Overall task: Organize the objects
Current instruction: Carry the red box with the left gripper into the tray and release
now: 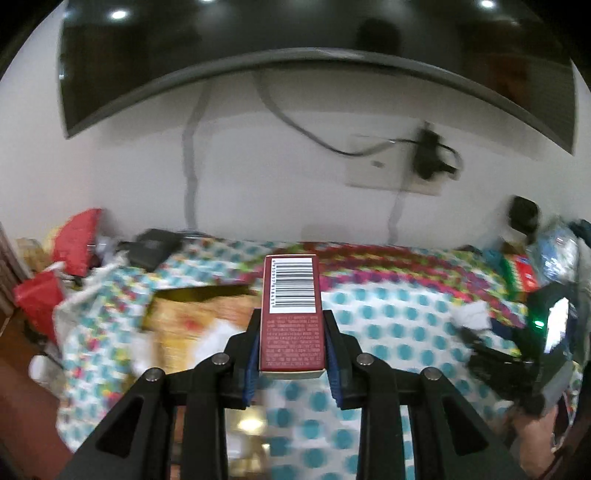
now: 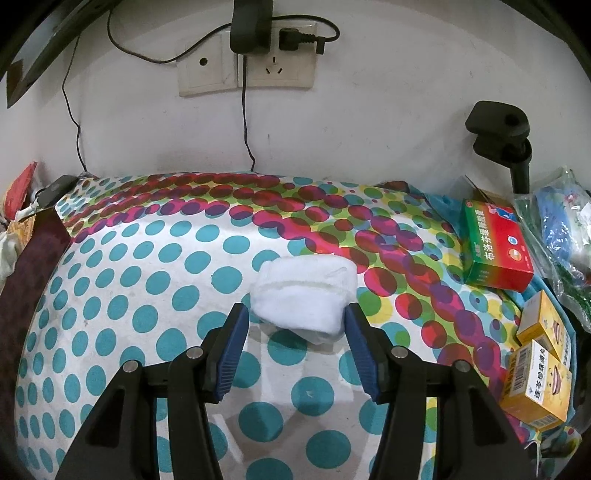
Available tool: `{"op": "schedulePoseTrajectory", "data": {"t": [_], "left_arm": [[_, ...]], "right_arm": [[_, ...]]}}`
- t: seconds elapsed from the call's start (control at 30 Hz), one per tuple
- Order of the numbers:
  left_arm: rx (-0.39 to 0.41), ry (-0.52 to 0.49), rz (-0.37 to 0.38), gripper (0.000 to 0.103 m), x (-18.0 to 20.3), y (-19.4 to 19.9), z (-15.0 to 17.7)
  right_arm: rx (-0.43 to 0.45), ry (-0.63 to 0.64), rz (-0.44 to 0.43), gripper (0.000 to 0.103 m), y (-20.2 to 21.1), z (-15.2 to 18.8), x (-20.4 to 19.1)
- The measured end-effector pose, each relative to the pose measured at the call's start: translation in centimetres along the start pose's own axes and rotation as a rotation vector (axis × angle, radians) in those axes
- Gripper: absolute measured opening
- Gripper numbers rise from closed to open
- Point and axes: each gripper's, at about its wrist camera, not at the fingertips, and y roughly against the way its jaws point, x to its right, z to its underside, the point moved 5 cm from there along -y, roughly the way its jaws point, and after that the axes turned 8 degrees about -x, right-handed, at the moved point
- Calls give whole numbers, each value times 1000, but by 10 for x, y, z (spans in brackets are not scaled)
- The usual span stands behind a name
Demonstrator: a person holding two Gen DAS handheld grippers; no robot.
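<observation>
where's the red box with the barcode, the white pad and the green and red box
red box (image 1: 291,317): left wrist view, its top face below the barcode
white pad (image 2: 303,295): right wrist view, its middle
green and red box (image 2: 495,247): right wrist view, its printed top face

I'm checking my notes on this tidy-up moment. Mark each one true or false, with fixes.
1. The left gripper holds a red box. True.
2. The right gripper is clamped on the white cloth. False: its jaws stand open around it.
3. A green and red box lies right of the cloth. True.
4. The wall socket has nothing plugged in. False: a black adapter is plugged in.
</observation>
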Motion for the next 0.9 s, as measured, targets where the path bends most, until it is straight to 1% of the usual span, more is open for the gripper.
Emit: {"op": "schedulePoseTrajectory", "data": {"t": [0.07,0.2,0.27,0.3,0.37,0.47,0.63,0.7,0.77,0.83,0.9], "left_arm": [[-18,40,-13,30,-32,0,-6],[-86,127,-12,30,-81,-15,-6],[-120,145,-32,30,-96,-25,-2],[-136,145,-30,30,-101,-32,1],[-156,158,-40,30,-107,-43,5],[-181,140,-56,30,-113,-57,14],[-229,104,-50,30,-110,-79,20],[-230,96,-70,31,-109,-82,22],[-230,93,-66,32,-109,-85,24],[-248,109,-50,39,-110,-87,26],[-258,134,-24,40,-111,-86,28]], "right_arm": [[2,2,-4,53,0,-1,0],[-1,1,-4,54,-1,-1,1],[-2,0,-3,55,-1,-1,1],[-2,1,-4,55,-1,-1,0],[-4,0,-4,56,-1,-1,0],[-3,-1,-5,57,-1,-1,0],[-5,0,-5,57,-2,-2,0],[-5,0,-3,57,-2,-2,-1],[-6,0,-3,58,-2,-3,-1],[-7,1,2,58,-3,-3,-1],[-7,5,6,59,-3,-2,-3]]}}
